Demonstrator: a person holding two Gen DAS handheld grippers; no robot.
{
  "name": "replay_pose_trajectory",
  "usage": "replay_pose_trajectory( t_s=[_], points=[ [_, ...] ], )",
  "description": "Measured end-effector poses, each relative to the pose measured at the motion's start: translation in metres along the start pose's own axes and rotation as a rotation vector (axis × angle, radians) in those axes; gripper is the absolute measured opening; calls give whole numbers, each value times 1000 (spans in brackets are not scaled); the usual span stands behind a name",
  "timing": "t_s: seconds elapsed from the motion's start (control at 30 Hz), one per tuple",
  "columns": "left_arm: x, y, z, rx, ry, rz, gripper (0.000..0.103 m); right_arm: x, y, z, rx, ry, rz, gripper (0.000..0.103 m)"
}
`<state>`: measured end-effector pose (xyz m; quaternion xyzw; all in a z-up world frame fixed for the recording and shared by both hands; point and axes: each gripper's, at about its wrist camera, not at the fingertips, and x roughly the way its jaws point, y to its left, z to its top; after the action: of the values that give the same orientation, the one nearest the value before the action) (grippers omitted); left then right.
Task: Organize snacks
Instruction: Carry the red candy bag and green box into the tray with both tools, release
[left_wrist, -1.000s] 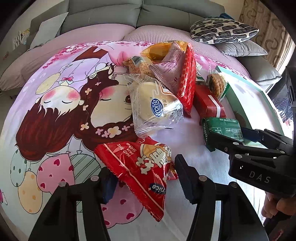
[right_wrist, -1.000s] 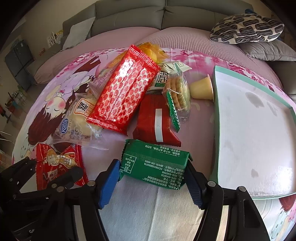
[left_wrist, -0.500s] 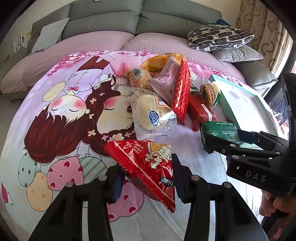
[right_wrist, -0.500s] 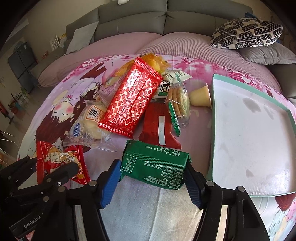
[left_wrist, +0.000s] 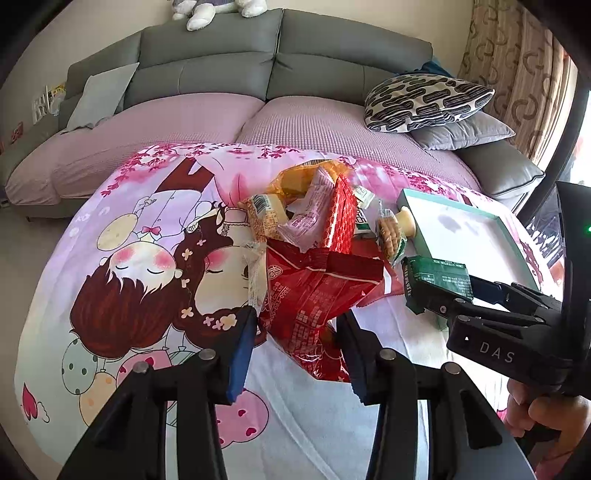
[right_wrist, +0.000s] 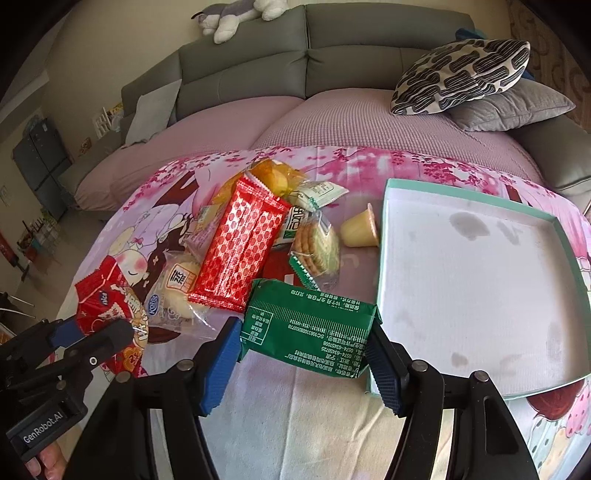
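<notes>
While red packet (left_wrist: 310, 306) sits between left fingers (left_wrist: 242, 354), green packet (right_wrist: 310, 328) fills right fingers (right_wrist: 382, 363).

Grey sofa (left_wrist: 280, 55), patterned cushion (left_wrist: 424, 99), beige curtain (left_wrist: 517, 74), bright daylight.

Two grippers (right_wrist: 301, 356) (right_wrist: 92, 332), one tray (right_wrist: 384, 236), two cushions (right_wrist: 461, 74), roughly ten snack packets (right_wrist: 243, 243).

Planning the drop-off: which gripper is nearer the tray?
Right. The right gripper, shut on the green pack, sits beside the tray edge. The left gripper, holding the red bag, is far across the snack pile.
</notes>
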<state>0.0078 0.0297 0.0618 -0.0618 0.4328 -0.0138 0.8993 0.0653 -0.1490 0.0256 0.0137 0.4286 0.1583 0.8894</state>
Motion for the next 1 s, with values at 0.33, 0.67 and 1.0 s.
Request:
replay_pose_trajectory(
  t_s=[0.33, 0.67, 1.0],
  points=[
    [-5, -27, 17, 34, -17, -10, 46, -21, -45, 11, 115, -62, -36, 69],
    [16, -90, 63, 79, -37, -111, 46, -37, -137, 18, 316, -108, -201, 69],
    [54, -159, 102, 75, -48, -187, 46, -43, -188, 17, 410, -141, -270, 69]
  ],
)
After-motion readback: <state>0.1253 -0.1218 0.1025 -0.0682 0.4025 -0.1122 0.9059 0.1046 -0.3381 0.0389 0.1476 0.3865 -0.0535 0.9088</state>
